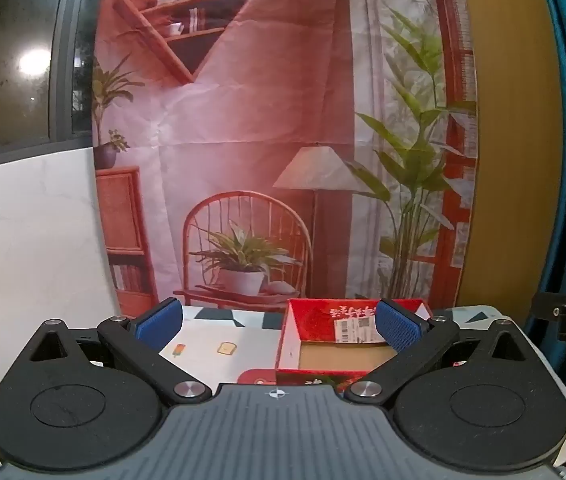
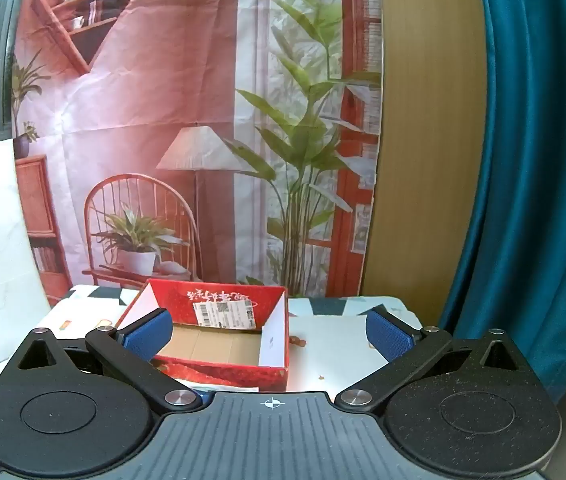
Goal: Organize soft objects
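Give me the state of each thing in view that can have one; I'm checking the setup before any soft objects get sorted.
Red cardboard box: upright, top open, nothing visible inside.
White shipping label: stuck on the box's inner back wall.
Left gripper: open wide, nothing between its blue pads.
Right gripper: open wide, holding nothing.
Teal curtain: hanging at the right, bunched in folds.

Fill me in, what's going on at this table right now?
Nothing is being handled yet. Both hand-held grippers are wide open and empty, hovering over the table and aimed at an open red cardboard box. The left gripper and right gripper each see into it: the box looks empty, bare cardboard floor, with a shipping label on its inner far wall. No soft objects show in either view.
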`<state>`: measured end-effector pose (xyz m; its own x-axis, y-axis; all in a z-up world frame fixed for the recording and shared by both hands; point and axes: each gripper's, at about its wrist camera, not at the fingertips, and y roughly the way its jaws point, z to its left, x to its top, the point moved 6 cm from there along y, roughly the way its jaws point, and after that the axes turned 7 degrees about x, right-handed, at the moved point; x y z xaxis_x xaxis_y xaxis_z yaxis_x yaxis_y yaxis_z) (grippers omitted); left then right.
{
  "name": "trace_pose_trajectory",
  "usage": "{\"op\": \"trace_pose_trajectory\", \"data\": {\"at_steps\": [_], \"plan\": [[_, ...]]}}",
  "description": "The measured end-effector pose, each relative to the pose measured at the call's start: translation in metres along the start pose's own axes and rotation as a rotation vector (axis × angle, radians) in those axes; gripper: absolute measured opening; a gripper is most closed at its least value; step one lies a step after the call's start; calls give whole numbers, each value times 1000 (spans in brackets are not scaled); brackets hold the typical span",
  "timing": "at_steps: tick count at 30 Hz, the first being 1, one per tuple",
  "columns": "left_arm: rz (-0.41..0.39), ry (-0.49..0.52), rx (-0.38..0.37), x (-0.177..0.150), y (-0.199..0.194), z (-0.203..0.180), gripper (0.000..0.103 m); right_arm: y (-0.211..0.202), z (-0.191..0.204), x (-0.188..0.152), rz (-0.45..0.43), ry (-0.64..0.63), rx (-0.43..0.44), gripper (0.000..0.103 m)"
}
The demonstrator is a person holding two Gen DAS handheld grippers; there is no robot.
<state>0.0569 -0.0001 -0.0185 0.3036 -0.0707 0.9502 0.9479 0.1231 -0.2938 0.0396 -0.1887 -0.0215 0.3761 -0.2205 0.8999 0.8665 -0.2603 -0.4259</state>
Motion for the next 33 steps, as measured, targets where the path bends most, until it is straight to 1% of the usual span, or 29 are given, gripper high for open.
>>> {"op": "trace_pose_trajectory", "data": {"at_steps": [4, 8, 10, 11, 12, 14, 20, 33], "plan": [[20, -4, -30, -2, 1, -1, 103, 1, -1, 0, -4, -1, -1, 103], [37, -8, -40, 3, 10, 23, 103, 0, 0, 0, -4, -2, -4, 103], [40, -7, -42, 5, 17, 29, 103, 3, -2, -1, 1, 2, 1, 103], [36, -3, -39, 5, 15, 29, 103, 3, -2, -1, 2, 2, 0, 103], [34, 8, -13, 5, 10, 16, 103, 3, -2, -1, 3, 1, 0, 103], [35, 7, 0, 3, 7, 9, 103, 3, -1, -1, 5, 1, -1, 103], [51, -9, 3, 2, 9, 8, 103, 0, 1, 0, 2, -2, -1, 103], [51, -10, 9, 1, 9, 5, 103, 1, 2, 0, 2, -3, 2, 103]]}}
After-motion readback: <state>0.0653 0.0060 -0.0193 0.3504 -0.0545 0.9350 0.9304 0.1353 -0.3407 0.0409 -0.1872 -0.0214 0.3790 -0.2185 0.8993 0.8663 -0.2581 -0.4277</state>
